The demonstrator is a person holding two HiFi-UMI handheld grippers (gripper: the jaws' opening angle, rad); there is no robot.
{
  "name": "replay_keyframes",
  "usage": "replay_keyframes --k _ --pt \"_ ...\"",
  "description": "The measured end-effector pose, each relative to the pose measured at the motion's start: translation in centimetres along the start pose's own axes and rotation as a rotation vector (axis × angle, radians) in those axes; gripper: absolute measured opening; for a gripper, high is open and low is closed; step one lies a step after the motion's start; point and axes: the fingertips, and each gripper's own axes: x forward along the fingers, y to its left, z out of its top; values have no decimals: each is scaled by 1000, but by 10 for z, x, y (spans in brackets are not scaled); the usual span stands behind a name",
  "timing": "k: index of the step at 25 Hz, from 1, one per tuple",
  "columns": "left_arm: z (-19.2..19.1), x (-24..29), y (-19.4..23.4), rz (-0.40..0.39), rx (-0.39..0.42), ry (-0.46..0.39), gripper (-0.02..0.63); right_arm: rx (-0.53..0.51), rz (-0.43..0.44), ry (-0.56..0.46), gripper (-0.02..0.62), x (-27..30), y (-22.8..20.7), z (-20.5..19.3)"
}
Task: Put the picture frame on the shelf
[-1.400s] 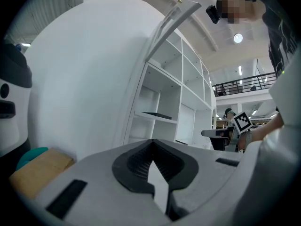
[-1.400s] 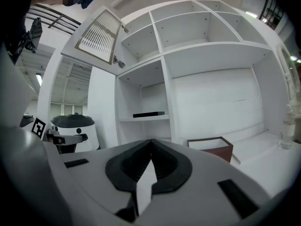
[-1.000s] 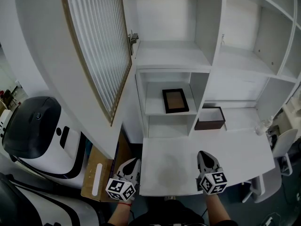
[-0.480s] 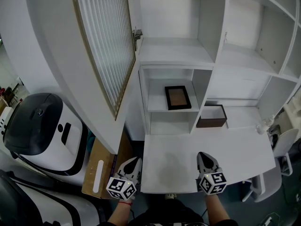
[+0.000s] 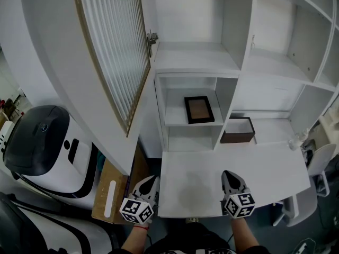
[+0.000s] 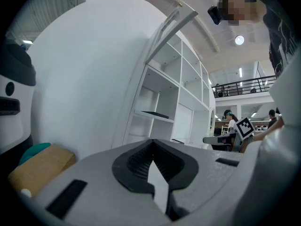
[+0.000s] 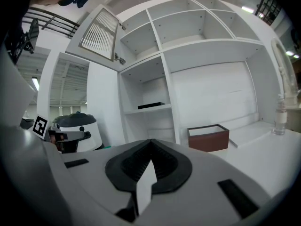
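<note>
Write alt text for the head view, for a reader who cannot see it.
A dark picture frame lies flat on a shelf in a white cabinet, a brown box lower to its right. Below, the left gripper and right gripper are shut and empty near the white desk. A ribbed door stands open left.

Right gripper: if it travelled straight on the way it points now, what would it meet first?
Probably the shelf's upright divider, between the cubby under the picture frame and the brown box. Before it the right gripper, fingers shut, has only bare desktop; the exact line is uncertain.
</note>
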Motion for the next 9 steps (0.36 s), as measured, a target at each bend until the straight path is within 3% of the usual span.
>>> replay_keyframes --k 9 --pt "-2 8 -2 -7 -14 2 3 38 -3 20 5 1 -5 -10"
